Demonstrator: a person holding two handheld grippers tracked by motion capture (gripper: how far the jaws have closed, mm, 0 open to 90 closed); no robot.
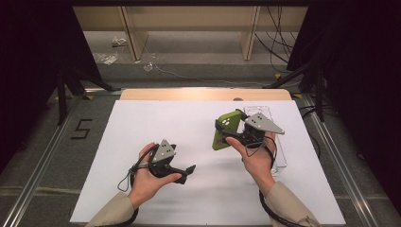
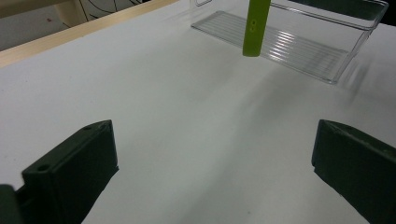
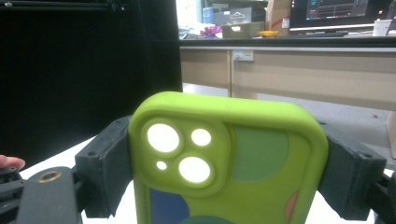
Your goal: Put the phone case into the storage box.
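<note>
Two grippers over the white surface [image 1: 189, 137]. High view: right gripper [image 1: 236, 134] jaws clamp the lime-green rubbery phone case [image 1: 226, 128] upright beside the clear ribbed plastic tray [image 2: 299, 44]. Right gripper view adds its three camera cut-outs. Left gripper [image 2: 215, 172] jaws stand wide apart, empty.

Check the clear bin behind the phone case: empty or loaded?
Empty. The clear plastic bin shows only its bare ribbed floor in the left gripper view; the green phone case is held above the table in the right tool, outside it.
</note>
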